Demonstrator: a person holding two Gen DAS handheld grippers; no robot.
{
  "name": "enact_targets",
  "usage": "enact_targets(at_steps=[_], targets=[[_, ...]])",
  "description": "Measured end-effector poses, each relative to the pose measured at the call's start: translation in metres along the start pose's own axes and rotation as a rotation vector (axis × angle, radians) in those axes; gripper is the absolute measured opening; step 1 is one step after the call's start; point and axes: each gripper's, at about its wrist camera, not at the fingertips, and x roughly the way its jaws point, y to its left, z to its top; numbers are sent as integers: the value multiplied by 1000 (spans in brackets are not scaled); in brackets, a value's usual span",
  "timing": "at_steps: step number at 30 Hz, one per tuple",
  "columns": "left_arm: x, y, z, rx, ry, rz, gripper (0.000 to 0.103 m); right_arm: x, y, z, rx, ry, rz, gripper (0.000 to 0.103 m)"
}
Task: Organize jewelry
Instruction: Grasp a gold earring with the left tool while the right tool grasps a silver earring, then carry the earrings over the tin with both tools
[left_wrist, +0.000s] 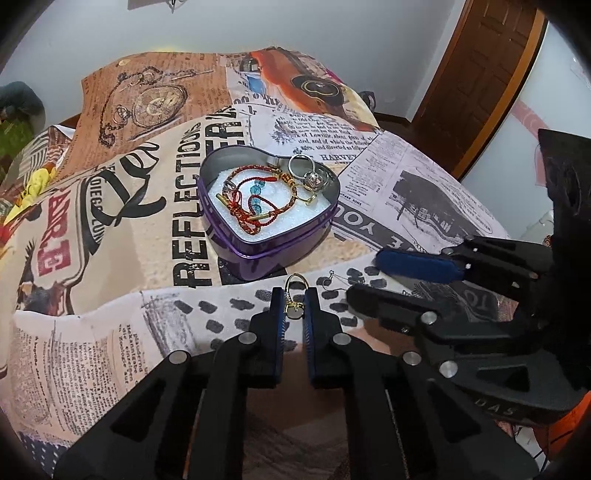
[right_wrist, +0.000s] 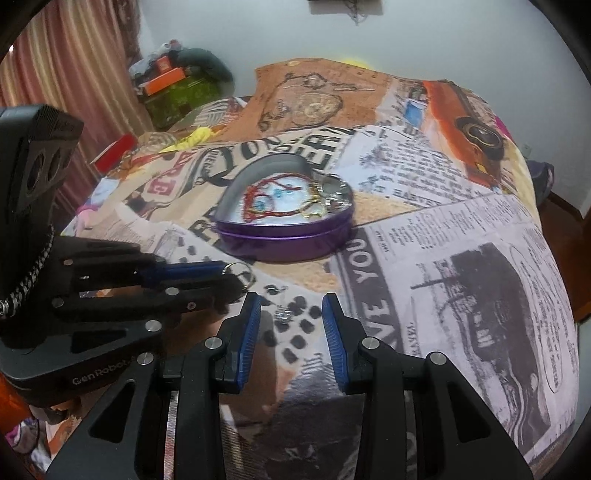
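Nearest in the left wrist view, the left gripper (left_wrist: 294, 306) pinches a gold earring (left_wrist: 294, 295) between its pads, the hoop poking out above the fingertips. At 3 o'clock the right gripper (left_wrist: 373, 275) hangs with its fingers spread – in its own view a small silver earring (right_wrist: 283, 314) lies loose on the cloth (right_wrist: 461, 288) between the open pads, not gripped.

Farther on, at 12 o'clock, the heart-shaped tin (left_wrist: 269, 236) sits open, holding red cord bracelets (left_wrist: 255, 199) and rings (left_wrist: 308, 171) on white padding.

My reading: the step in hand is carrying the gold earring to the tin. Next it calls for a lift over the near rim, then release above bare padding at the tin's near side, away from the tangle of cords.

Room is fair – cloth lies open between gripper and tin. The two grippers sit close together, though, so the left should rise straight before going forward. Cloth drops away at the right edge.
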Motion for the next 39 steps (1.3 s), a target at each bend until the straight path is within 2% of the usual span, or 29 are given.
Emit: enact_targets(at_steps=[2,6,7,16,31,39], targets=[[-3,0,-1,4,-4,1,9,3,2,1,-12,12,14,21],[-9,-1,-2,7,-17,4,9,12,3,1,-24,42,17,15],[-10,-1,-2,7,-20,-1,9,12,3,2,-23,43,15,9],[-19,-11,6,36,-48,-2,9,-1,2,6,-2,18,8,9],[-55,-14,21,41,-144,9,9,-53,5,25,3,-129,-35,9],[-70,-6,32,22,-207,8,9,-66,7,41,8,-192,-40,9]])
